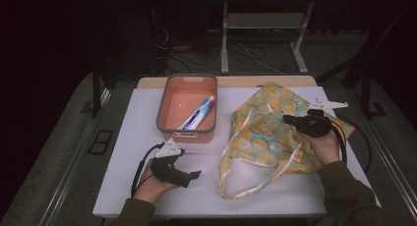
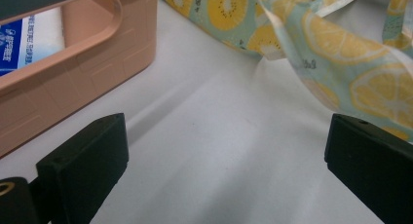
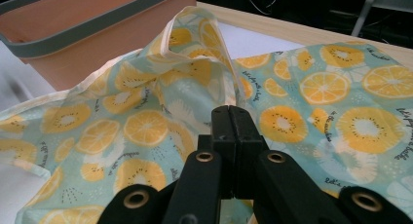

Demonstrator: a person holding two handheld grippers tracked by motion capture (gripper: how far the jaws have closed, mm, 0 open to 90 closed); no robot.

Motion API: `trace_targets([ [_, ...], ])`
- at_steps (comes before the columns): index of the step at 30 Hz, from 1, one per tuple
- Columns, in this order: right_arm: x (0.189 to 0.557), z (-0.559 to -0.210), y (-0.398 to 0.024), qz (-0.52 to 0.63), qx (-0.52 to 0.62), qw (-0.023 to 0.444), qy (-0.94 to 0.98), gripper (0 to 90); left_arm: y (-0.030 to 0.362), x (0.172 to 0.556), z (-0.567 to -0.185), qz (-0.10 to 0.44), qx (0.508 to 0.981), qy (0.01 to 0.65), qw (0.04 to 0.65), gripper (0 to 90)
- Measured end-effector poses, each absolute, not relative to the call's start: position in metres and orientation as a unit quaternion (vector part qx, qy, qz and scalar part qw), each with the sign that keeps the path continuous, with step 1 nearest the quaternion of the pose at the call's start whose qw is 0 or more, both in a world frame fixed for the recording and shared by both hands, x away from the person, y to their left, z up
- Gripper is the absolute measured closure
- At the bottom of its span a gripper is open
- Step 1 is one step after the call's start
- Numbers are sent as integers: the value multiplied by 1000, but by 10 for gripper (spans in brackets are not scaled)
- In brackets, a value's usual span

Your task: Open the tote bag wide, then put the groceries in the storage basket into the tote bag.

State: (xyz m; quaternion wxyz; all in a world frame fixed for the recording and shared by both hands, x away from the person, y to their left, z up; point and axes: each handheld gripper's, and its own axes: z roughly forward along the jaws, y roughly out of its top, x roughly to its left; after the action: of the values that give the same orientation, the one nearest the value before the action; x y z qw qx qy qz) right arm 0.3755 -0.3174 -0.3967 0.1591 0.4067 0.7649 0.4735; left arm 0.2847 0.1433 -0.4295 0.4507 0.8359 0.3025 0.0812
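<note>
A cloth tote bag [image 1: 260, 135] printed with yellow citrus slices lies crumpled on the right half of the white table [image 1: 137, 186], its cream handles looping toward the front edge. My right gripper [image 1: 290, 119] hovers over the bag's upper right part; in the right gripper view its jaws [image 3: 229, 114] are pressed shut with no cloth seen between them, the bag [image 3: 146, 126] lying just beyond. My left gripper [image 1: 194, 174] rests at the front left, open, and its view shows bare table between its jaws [image 2: 224, 146], with the bag [image 2: 341, 48] ahead to the right.
A salmon-pink bin [image 1: 162, 108] with a grey rim stands at the table's back middle and holds a white and blue toothpaste tube [image 1: 199, 113]. The bin [image 2: 97, 53] is close on the left gripper's left. Dark floor, cables and table legs lie beyond.
</note>
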Motion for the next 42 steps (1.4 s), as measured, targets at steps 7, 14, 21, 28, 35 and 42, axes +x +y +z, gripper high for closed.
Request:
trace_targets([
  [7,374,-395,-317,473,403,161,767,899,145,285,-420,68,834,282,470,22],
  [14,374,-394,-318,474,402,161,767,899,146,288,-400,46,834,255,488,26],
  [21,374,-394,-318,474,400,159,769,899,146,302,-379,54,829,249,498,30],
  [28,373,-394,-316,472,396,155,772,899,143,331,-363,71,825,257,498,11],
  [35,373,-394,-316,474,393,155,772,899,139,371,-350,95,819,280,492,0],
  [42,372,-393,-315,475,391,155,773,899,130,405,-343,115,817,294,483,6],
])
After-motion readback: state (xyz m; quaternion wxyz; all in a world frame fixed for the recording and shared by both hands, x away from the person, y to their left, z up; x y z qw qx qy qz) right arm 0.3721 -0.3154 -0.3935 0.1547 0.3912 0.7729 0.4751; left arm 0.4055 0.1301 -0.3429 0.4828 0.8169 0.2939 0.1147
